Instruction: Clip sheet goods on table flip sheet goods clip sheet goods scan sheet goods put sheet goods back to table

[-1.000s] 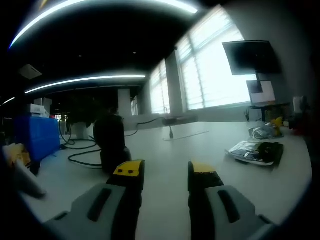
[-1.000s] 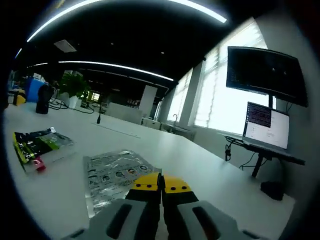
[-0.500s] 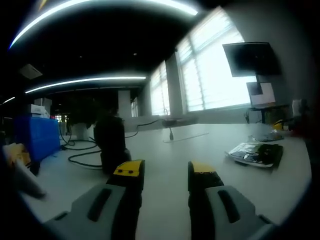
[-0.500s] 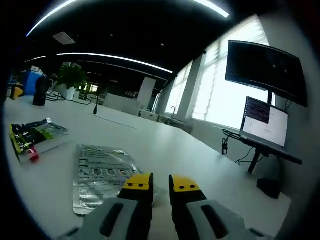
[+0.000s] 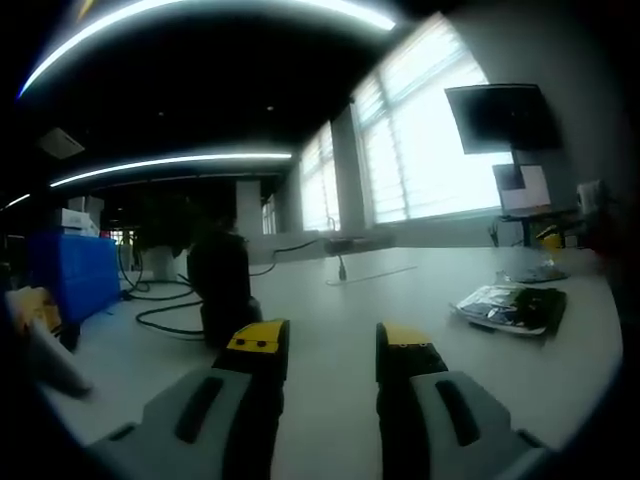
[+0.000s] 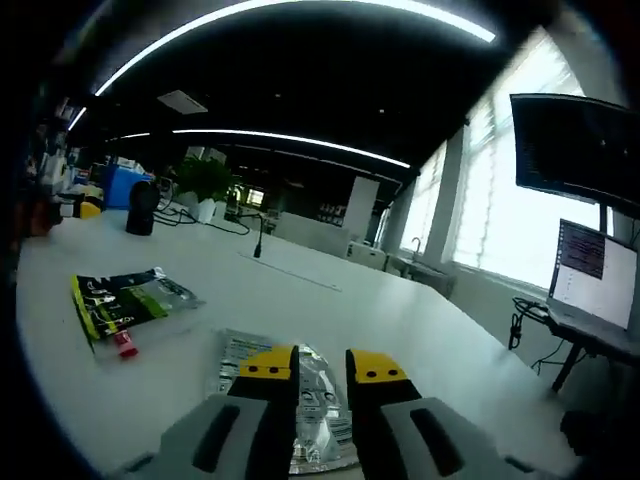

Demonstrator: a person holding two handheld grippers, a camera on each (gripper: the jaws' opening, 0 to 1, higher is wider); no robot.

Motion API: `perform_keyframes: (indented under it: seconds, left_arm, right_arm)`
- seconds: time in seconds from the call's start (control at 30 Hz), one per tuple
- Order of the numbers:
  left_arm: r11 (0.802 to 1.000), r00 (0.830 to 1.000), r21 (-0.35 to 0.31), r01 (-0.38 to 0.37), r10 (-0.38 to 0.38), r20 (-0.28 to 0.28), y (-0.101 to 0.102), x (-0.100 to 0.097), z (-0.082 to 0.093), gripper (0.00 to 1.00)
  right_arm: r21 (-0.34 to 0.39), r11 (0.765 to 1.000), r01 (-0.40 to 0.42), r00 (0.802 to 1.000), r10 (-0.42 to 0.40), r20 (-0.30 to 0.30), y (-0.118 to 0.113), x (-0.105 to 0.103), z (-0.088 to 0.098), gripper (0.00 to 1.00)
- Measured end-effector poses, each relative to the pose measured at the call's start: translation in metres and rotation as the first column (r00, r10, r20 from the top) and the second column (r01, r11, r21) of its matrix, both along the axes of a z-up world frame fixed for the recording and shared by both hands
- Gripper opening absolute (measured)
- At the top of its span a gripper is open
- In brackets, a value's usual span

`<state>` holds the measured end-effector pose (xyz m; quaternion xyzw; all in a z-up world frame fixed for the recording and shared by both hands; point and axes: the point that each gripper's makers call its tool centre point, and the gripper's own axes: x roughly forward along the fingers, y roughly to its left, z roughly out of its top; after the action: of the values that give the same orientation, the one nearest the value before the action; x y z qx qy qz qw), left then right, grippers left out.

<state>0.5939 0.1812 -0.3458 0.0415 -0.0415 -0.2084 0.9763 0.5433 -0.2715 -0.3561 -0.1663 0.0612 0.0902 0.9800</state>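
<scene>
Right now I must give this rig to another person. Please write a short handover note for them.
Left gripper: open, empty, low over the white table.
Right gripper: open, empty, just above the silver sheet pack.
Silver sheet pack lies flat on the table, released. A green and black pack lies to its left in the right gripper view; the dark scanner-like device stands ahead of the left gripper.
Done, it seems: silver pack set down on the table.
Left: whether the green and black pack was scanned, I cannot tell.

Bare table (image 5: 330, 330) beyond black device (image 5: 222, 285)
</scene>
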Motion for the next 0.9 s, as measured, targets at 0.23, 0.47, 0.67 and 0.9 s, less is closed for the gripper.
perform_keyframes:
  seconds: [0.23,0.47,0.67,0.9]
  left_arm:
    - [1.0,1.0,-0.001,0.0,0.0,-0.003,0.0,0.001,-0.001,0.28]
    - [1.0,1.0,0.003,0.004,-0.004,-0.005,-0.001,0.001,-0.001,0.28]
    - [1.0,1.0,0.005,0.0,0.0,-0.009,0.0,0.002,-0.002,0.27]
    - [1.0,1.0,0.001,-0.005,0.005,-0.006,0.002,0.002,-0.002,0.27]
  right_arm:
    - [0.043,0.99,-0.138,0.982,0.142,-0.122,0.011,0.001,-0.02,0.24]
    - [0.083,0.985,-0.151,0.982,0.16,-0.105,0.015,-0.002,-0.013,0.27]
    - [0.059,0.98,-0.19,0.97,0.196,-0.143,0.019,0.005,-0.024,0.29]
    - [0.191,0.946,-0.262,0.93,0.3,-0.213,0.02,0.011,-0.038,0.37]
